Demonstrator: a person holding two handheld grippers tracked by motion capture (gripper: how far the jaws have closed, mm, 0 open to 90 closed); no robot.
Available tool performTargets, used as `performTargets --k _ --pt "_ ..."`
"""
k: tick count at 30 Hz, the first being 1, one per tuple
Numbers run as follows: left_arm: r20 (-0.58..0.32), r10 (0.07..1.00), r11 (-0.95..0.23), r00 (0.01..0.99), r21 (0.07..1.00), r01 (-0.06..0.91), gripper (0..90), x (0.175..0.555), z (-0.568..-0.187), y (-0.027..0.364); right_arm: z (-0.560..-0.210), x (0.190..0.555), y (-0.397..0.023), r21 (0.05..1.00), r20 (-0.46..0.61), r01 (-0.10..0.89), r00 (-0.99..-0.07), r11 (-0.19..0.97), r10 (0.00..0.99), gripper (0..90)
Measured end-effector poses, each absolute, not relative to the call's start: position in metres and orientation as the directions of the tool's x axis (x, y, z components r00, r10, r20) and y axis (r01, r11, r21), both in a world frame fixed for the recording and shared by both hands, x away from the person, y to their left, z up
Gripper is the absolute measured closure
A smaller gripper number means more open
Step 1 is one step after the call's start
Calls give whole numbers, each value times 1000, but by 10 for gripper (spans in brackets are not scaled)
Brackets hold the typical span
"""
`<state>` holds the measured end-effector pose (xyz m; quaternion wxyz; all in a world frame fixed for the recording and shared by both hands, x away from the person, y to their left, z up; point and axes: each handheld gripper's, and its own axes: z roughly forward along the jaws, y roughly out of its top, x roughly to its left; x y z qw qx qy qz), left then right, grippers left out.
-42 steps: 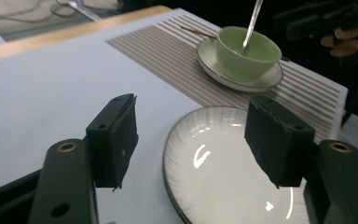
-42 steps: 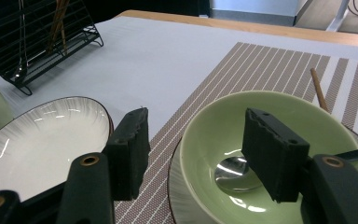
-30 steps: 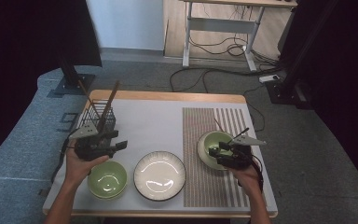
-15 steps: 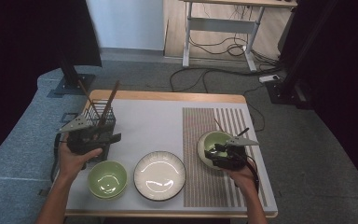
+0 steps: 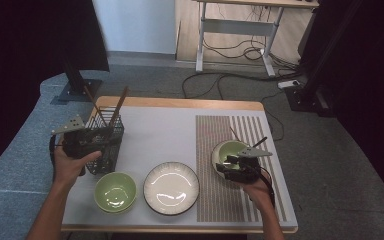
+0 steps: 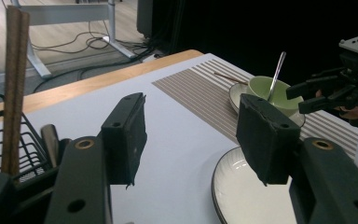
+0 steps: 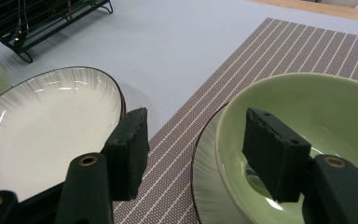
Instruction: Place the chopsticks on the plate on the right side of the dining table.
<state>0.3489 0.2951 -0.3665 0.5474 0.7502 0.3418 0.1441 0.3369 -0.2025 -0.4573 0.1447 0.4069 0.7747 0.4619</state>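
Even overhead light on the table [image 5: 170,130], dark surrounds (glare streaks the white plate [image 7: 37,121]), gripper views sharp.

A black wire utensil basket [image 5: 105,145] holding chopsticks [image 5: 117,107], a green bowl [image 5: 114,191], a white ribbed plate [image 5: 171,187] — all on a grey-topped table [image 5: 165,132].

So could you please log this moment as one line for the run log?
left gripper: open, by rack | right gripper: open, straddling bowl rim | plate: centre, bare
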Motion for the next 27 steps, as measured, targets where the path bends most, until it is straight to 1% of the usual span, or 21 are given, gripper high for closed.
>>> performTargets --k 27 --pt "-162 700 -140 696 924 355 423 375 -350 314 -460 337 -201 844 125 475 -625 249 770 419"
